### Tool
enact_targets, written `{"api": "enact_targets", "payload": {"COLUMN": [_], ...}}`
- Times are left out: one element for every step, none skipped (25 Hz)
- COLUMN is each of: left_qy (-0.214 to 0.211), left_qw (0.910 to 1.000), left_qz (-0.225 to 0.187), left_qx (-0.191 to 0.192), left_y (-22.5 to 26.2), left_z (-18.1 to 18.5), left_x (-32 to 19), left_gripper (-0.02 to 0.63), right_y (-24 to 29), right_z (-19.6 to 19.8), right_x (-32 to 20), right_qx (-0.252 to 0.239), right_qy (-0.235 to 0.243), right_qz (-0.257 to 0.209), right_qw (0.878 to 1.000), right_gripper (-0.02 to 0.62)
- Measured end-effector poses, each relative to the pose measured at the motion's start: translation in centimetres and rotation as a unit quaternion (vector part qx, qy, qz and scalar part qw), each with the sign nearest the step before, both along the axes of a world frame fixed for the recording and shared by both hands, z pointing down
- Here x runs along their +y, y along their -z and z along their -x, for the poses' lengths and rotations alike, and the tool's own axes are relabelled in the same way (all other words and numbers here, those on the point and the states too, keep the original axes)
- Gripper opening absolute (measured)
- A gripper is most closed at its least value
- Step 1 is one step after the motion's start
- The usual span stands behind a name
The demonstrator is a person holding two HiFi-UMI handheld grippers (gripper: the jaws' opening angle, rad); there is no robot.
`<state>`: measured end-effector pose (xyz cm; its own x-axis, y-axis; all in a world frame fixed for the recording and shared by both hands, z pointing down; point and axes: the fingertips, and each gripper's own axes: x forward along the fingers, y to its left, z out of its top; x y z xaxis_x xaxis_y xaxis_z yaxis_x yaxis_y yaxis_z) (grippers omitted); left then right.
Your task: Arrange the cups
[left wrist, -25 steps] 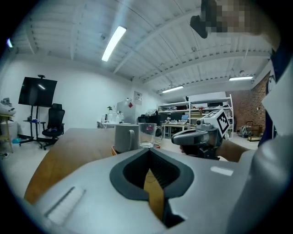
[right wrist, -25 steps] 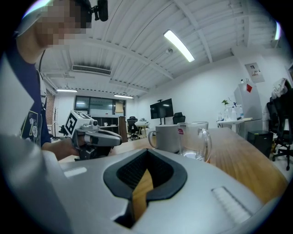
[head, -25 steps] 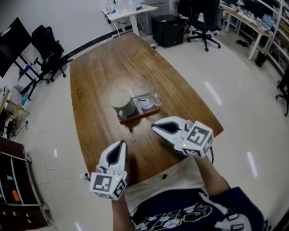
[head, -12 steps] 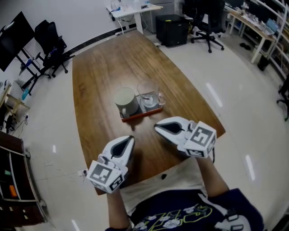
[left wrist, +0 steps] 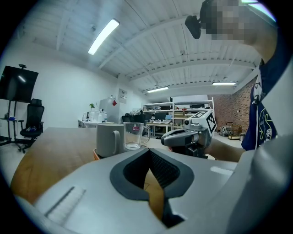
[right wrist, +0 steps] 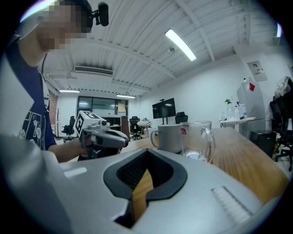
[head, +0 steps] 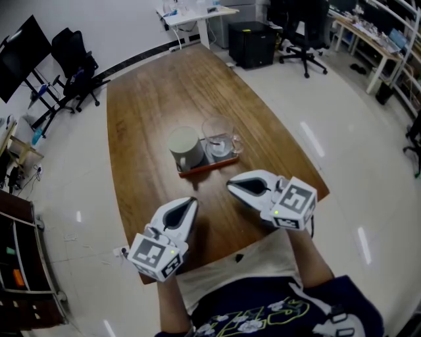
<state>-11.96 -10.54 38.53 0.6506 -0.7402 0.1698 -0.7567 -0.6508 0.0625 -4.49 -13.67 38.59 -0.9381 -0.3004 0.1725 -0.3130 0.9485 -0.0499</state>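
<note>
A pale grey mug (head: 184,147) and a clear glass mug (head: 219,136) stand side by side on a small orange tray (head: 206,166) in the middle of the long wooden table (head: 151,99). My left gripper (head: 190,201) hovers over the near table edge, shut and empty, a short way before the tray. My right gripper (head: 231,185) is also shut and empty, just right of the tray's near corner. In the left gripper view the grey mug (left wrist: 109,139) stands left of the glass mug (left wrist: 134,135), with the right gripper (left wrist: 182,135) beside them. The right gripper view shows the grey mug (right wrist: 170,138), the glass mug (right wrist: 198,140) and the left gripper (right wrist: 110,136).
The table's near edge runs under both grippers; the person's torso (head: 263,309) is right behind it. Office chairs (head: 69,66) stand on the shiny floor at the left, a black cabinet (head: 248,43) and a white desk (head: 191,16) beyond the far end.
My left gripper has swung its tip to the right, toward the tray, and edged slightly forward. The right gripper and both mugs have stayed put.
</note>
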Motion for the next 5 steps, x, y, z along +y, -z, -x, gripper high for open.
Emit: {"api": "enact_targets", "payload": {"left_qy": [0.000,0.000,0.001,0.001,0.002], "left_qw": [1.0000,1.0000,1.0000,1.0000,1.0000], "left_qz": [0.000,-0.001,0.000,0.000,0.001], "left_qx": [0.000,0.000,0.000,0.000,-0.001], "left_y": [-0.02,-0.02,0.00,0.03,0.06], "left_z": [0.04,0.08,0.12,0.16,0.20], "left_x": [0.02,0.06,0.11,0.16,0.22], "left_gripper": [0.002,0.002,0.002,0.002,0.002], "right_y": [-0.01,-0.01,0.01,0.04,0.08], "right_z": [0.02,0.05,0.08,0.11,0.14], "right_x": [0.02,0.06,0.10,0.14,0.18], "right_qx": [0.000,0.001,0.001,0.001,0.001], "right_qy": [0.000,0.001,0.002,0.002,0.003], "right_qz": [0.000,0.000,0.000,0.001,0.001], "right_qw": [1.000,1.000,1.000,1.000,1.000], "right_gripper": [0.008,0.008,0.008,0.008,0.008]}}
